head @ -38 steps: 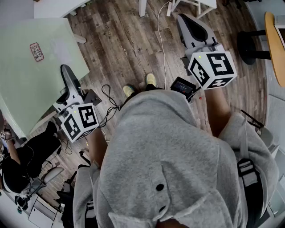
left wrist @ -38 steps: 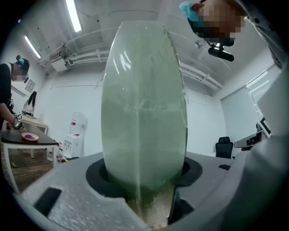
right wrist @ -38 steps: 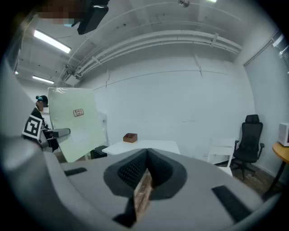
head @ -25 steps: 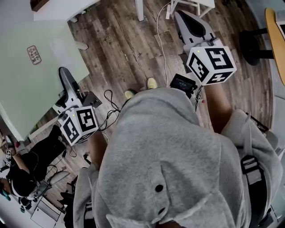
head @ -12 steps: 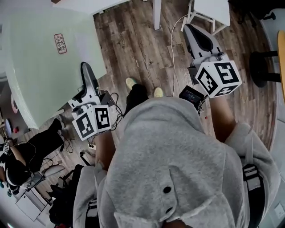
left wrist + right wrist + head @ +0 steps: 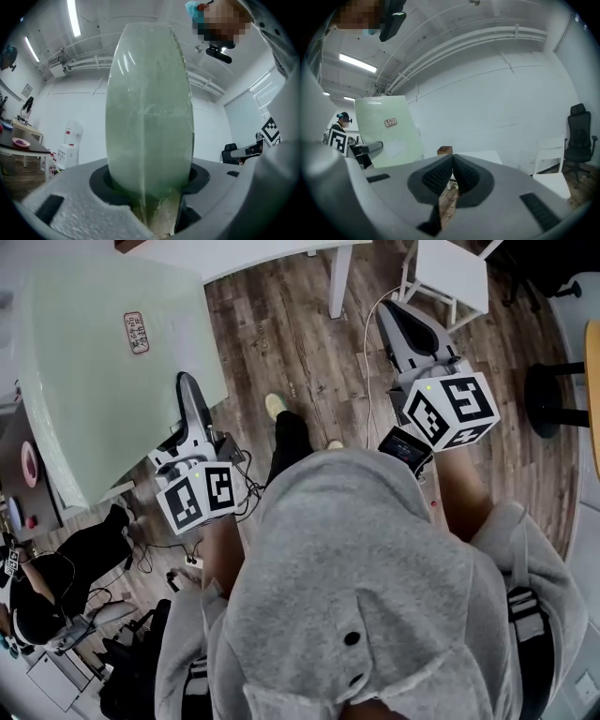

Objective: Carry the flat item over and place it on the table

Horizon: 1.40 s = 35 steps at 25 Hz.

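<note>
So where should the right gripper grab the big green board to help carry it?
On its thin edge, as the left gripper does. The board is wide and flat, so jaws only fit across its thickness. The right gripper is empty, with its jaws together. It would probably do best to open and slide on from the person's side, onto the edge facing it.
</note>
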### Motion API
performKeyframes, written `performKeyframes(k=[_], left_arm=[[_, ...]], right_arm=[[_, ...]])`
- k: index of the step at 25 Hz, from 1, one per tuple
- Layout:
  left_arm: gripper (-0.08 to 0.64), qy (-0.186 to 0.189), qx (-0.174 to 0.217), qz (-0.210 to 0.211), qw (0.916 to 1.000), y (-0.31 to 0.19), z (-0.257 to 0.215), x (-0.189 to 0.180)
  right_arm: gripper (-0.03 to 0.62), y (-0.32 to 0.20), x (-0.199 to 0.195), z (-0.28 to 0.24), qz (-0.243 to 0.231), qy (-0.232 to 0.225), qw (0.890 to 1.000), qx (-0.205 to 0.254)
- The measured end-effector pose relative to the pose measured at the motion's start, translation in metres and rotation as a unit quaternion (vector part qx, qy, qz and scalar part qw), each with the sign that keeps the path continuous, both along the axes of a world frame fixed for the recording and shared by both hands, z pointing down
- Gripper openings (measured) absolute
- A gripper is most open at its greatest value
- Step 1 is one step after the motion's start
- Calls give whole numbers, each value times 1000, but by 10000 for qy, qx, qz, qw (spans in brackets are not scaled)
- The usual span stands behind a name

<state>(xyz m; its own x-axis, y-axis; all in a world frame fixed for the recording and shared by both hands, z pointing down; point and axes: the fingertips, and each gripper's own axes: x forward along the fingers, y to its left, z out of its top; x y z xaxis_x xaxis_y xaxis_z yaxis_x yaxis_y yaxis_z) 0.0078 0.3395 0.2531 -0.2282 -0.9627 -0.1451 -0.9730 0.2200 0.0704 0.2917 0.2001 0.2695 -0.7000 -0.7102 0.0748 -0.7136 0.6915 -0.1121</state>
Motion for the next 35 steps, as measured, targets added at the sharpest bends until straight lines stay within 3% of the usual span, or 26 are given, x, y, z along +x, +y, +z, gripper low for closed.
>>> performKeyframes(k=[13,20,35], left_arm=[[265,-61,-104,3,9999,-74,6,-64],[267,108,-174,13,9998,-108,4,-102],[266,69,-27,329,9994,-165,-4,-169]], right_arm=[[26,-79,-87,11,-215,217,9995,-79],[26,-108,-128,9,-352,269,9989,-142],[26,-159,-194,-5,-88,469,9989,5]])
